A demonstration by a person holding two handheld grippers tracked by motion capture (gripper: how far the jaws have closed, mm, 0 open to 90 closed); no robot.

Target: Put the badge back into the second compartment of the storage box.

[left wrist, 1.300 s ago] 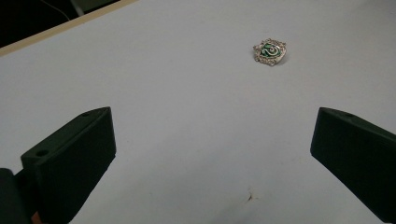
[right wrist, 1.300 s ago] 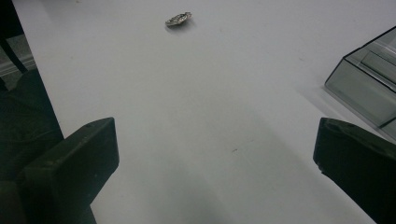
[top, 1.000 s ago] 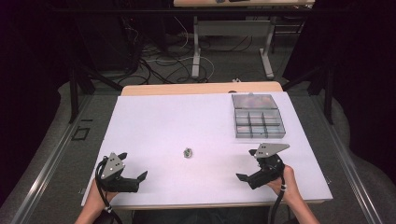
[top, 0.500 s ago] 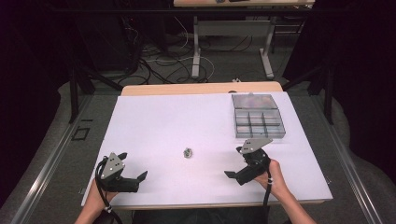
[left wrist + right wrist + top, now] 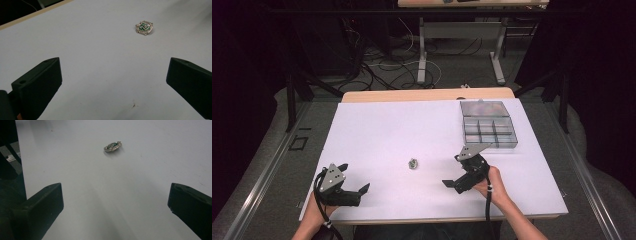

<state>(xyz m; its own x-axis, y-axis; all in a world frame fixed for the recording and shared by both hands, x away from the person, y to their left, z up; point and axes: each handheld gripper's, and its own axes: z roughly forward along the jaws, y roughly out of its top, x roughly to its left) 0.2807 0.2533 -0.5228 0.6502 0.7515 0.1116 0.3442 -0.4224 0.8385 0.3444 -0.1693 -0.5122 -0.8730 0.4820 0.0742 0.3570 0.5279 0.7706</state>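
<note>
The left gripper [image 5: 353, 181] sat at the near left edge of the white table [image 5: 377, 130], jaws wide. The right gripper [image 5: 455, 172] hovered right of centre, jaws wide. Between them lay a green brooch [image 5: 412, 163]. Beyond stood a compartment box [image 5: 488, 129].

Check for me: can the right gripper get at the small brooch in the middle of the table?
Probably yes. The right gripper is open and aimed at the brooch, with bare white table between them.
</note>
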